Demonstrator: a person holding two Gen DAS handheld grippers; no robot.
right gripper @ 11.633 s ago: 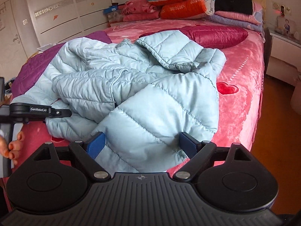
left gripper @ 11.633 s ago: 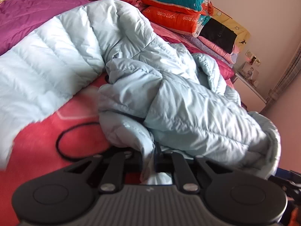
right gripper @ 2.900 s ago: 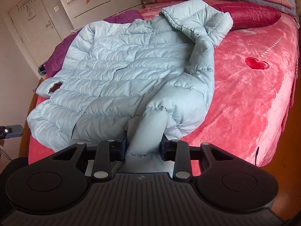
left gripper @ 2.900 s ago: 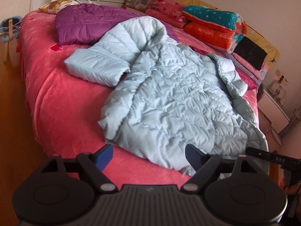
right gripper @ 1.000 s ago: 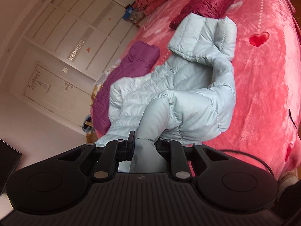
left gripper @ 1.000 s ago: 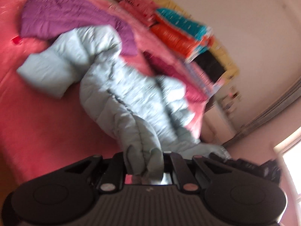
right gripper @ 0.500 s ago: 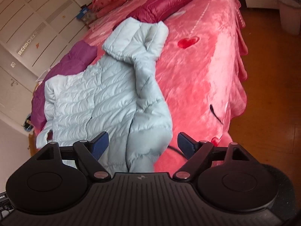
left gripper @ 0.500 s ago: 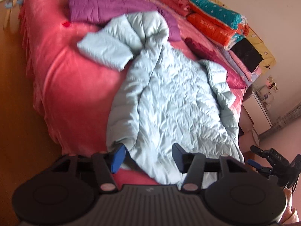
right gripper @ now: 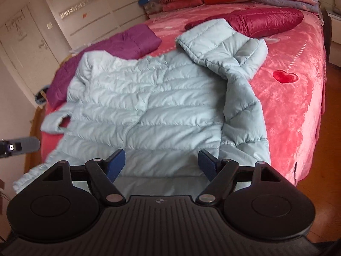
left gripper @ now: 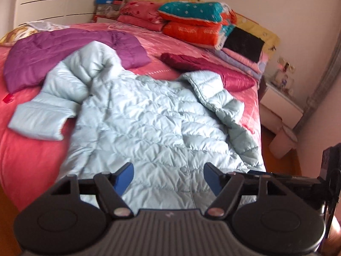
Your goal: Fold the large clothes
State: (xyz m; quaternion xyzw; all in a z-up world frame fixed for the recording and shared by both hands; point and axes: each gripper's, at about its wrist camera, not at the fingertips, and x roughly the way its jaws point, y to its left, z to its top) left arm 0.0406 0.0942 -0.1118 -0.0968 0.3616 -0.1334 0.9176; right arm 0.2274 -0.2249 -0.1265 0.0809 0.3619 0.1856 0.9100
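A large pale blue puffer jacket (left gripper: 153, 123) lies spread flat on the pink bed (left gripper: 34, 160), hood toward the pillows. One sleeve (left gripper: 42, 115) lies bent at the left. In the right wrist view the jacket (right gripper: 145, 106) has its other sleeve (right gripper: 243, 115) lying down its right side. My left gripper (left gripper: 168, 177) is open and empty over the jacket's hem. My right gripper (right gripper: 162, 164) is open and empty over the hem near the bed's edge.
A purple jacket (left gripper: 53, 49) and a dark red jacket (left gripper: 204, 66) lie on the bed beyond the blue one. Folded quilts and pillows (left gripper: 196, 23) are stacked at the headboard. A white nightstand (left gripper: 281, 108) and a bin (left gripper: 283, 140) stand right of the bed. Wardrobe doors (right gripper: 89, 15) line the far wall.
Both grippers held the jacket's hem one second ago and have let it go. The jacket now lies flatter on the bed, and both jaws stand wide open.
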